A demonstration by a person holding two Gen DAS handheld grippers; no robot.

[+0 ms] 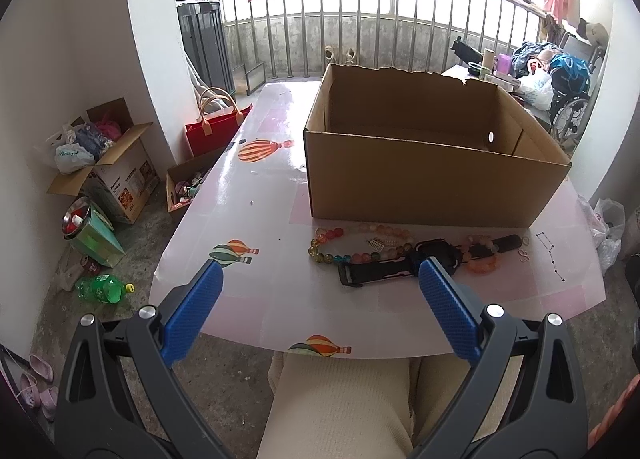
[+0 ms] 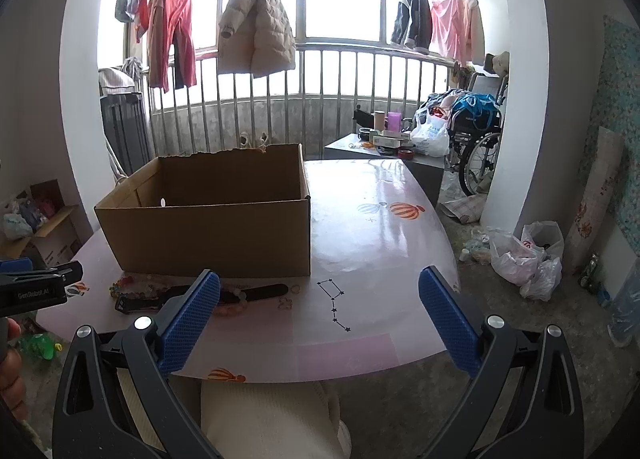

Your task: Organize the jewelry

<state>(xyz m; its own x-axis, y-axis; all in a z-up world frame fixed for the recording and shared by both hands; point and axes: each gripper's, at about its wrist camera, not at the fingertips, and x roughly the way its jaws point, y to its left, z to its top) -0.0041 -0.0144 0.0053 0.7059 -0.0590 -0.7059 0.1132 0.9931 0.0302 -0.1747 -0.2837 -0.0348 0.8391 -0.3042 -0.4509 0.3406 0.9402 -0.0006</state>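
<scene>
An open, empty-looking cardboard box [image 1: 432,187] [image 2: 208,235] stands on the pink table [image 1: 260,199] [image 2: 380,251]. In front of it lies a row of jewelry: a multicoloured bead bracelet [image 1: 328,247], a pale pink bead bracelet [image 1: 384,235], a black watch [image 1: 376,273] [image 2: 260,291], an orange bracelet [image 1: 484,265] and small rings [image 1: 522,255] [image 2: 295,289]. My left gripper [image 1: 320,271] hovers open above the table's near edge, its right finger over the watch. My right gripper [image 2: 320,277] is open too, right of the jewelry, holding nothing.
A person's knees in cream trousers [image 1: 340,399] sit under the table's near edge. Boxes, a red bag [image 1: 216,127] and a green bottle [image 1: 102,289] clutter the floor on the left. Plastic bags [image 2: 528,259], a wheelchair [image 2: 476,147] and a grey side table [image 2: 424,167] stand on the right.
</scene>
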